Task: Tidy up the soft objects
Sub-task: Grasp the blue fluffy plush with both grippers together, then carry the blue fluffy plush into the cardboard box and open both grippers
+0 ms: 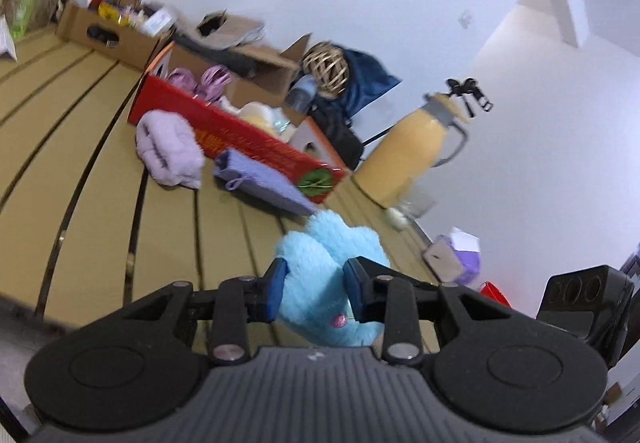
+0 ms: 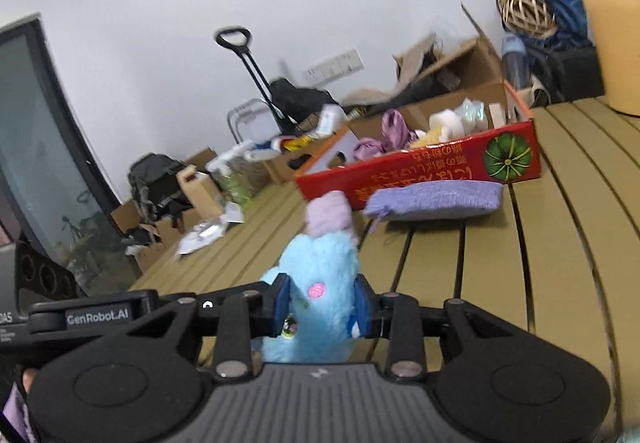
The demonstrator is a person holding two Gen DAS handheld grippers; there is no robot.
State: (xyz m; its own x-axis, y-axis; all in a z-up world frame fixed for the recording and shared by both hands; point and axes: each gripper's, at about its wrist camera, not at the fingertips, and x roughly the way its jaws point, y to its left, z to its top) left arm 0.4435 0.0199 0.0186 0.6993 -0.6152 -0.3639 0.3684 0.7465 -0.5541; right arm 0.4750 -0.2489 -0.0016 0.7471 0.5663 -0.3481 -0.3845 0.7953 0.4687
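Left wrist view: the left gripper (image 1: pixel 315 289) has its two blue-padded fingers pressed into the sides of a fluffy blue plush toy (image 1: pixel 332 263), which fills the narrow gap between them above the slatted wooden table (image 1: pixel 100 171). Farther off sits a red cardboard box (image 1: pixel 240 139) with a green pumpkin picture on its near end. Inside it lie purple satin pieces (image 1: pixel 204 81) at the left end and cream and yellow soft items (image 1: pixel 258 115) toward the middle. A folded lilac towel (image 1: pixel 168 149) leans against the box's near wall at left, and a purple knitted pouch (image 1: pixel 260 183) lies along that wall, just beyond the plush. To the right stands a yellow jug (image 1: pixel 412 147). Far left, a brown carton (image 1: pixel 108 31) holds assorted packets too blurred to name.

Right wrist view: the right gripper (image 2: pixel 321 303) likewise clamps the blue plush toy (image 2: pixel 320 275) between nearly closed fingers; a pink spot shows on its fur. The lilac towel (image 2: pixel 330 213) sits just beyond the plush. The purple knitted pouch (image 2: pixel 436 201) lies touching the near wall of the red cardboard box (image 2: pixel 420 167), whose inside shows purple satin pieces (image 2: pixel 384 135) at left and white and cream soft items (image 2: pixel 448 123) to their right. The yellow jug (image 2: pixel 612 31) stands at far right.
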